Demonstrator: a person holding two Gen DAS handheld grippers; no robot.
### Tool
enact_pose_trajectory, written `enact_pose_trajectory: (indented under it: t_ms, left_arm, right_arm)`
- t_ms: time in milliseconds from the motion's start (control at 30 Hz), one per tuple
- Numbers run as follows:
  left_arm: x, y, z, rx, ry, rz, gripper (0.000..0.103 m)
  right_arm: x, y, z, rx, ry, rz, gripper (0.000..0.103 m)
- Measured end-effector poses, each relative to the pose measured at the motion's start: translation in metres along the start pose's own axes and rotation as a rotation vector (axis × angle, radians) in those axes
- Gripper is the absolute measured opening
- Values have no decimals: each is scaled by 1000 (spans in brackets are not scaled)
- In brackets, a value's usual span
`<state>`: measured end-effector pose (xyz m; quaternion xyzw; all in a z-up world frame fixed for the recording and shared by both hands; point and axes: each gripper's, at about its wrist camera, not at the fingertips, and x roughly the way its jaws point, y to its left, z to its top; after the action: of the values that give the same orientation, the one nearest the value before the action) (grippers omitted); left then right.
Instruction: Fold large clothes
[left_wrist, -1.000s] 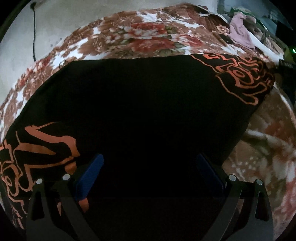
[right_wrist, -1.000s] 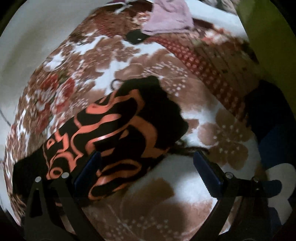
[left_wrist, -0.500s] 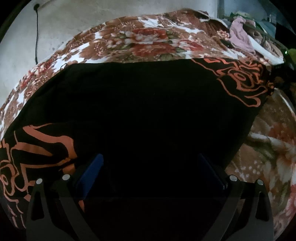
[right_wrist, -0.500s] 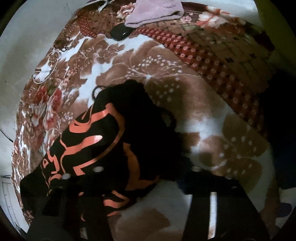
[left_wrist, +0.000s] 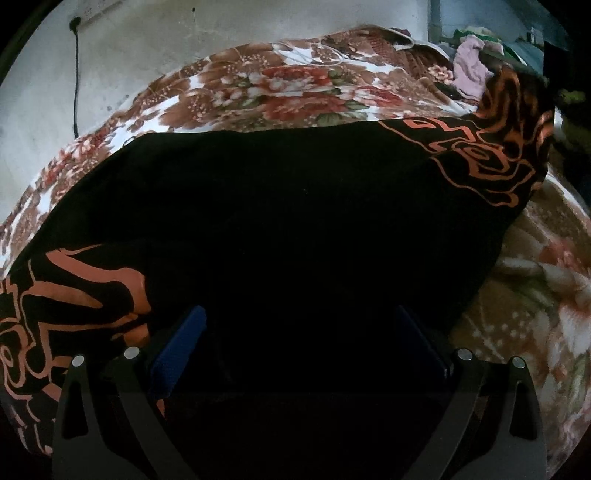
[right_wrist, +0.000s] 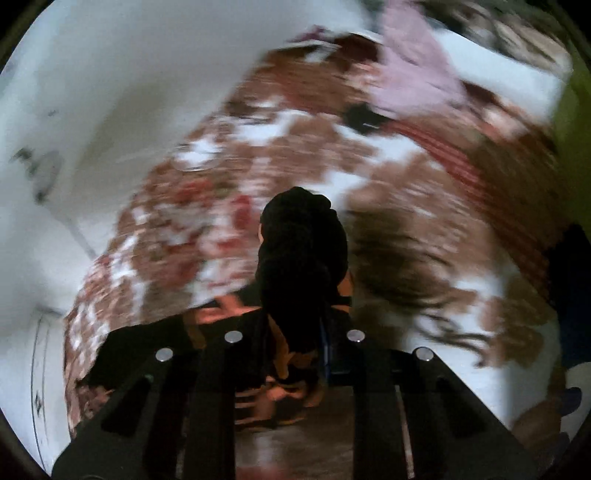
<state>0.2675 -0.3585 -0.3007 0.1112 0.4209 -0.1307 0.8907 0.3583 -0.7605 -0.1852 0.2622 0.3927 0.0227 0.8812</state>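
A large black garment (left_wrist: 280, 221) with orange line patterns lies spread on a floral blanket (left_wrist: 288, 85). My left gripper (left_wrist: 299, 332) is open, its blue-padded fingers (left_wrist: 181, 343) wide apart just above the garment's near part. In the left wrist view the garment's far right patterned corner (left_wrist: 513, 110) is lifted off the blanket. My right gripper (right_wrist: 295, 332) is shut on that bunched black and orange corner (right_wrist: 301, 258) and holds it up. The right wrist view is motion-blurred.
A pink cloth (left_wrist: 469, 66) and a small black object (right_wrist: 364, 114) lie at the blanket's far end. A white wall (left_wrist: 110, 66) with a hanging black cable (left_wrist: 75, 81) stands behind. A yellow-green surface (right_wrist: 576, 122) is at the right.
My right gripper has closed on the garment's patterned right corner and lifted it. My left gripper stays open over the garment, drawn back a little.
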Motion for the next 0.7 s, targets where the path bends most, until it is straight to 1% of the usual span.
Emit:
enact_pose_trajectory:
  t_ms: [67, 100, 133, 300, 433, 600, 700]
  left_arm:
    - [0, -1, -1, -2, -2, -3, 98]
    - [0, -1, -1, -2, -3, -3, 98]
    - [0, -1, -1, -1, -3, -2, 98]
    - [0, -1, 0, -1, 6, 0, 98]
    - [-2, 0, 1, 3, 8, 5, 98]
    - [-5, -1, 1, 5, -1, 11, 98]
    - [-8, -3, 1, 17, -5, 26, 98]
  right_arm:
    - [-9, 38, 0, -37, -10, 86, 21]
    - [-12, 51, 0, -48, -13, 116, 21]
    - [-15, 72, -2, -70, -9, 154, 21]
    - [-12, 163, -20, -138, 63, 300, 20]
    - [-7, 238, -42, -220, 117, 412, 20]
    - [-3, 331, -74, -405, 167, 502, 20]
    - [7, 372, -92, -465, 213, 540, 20]
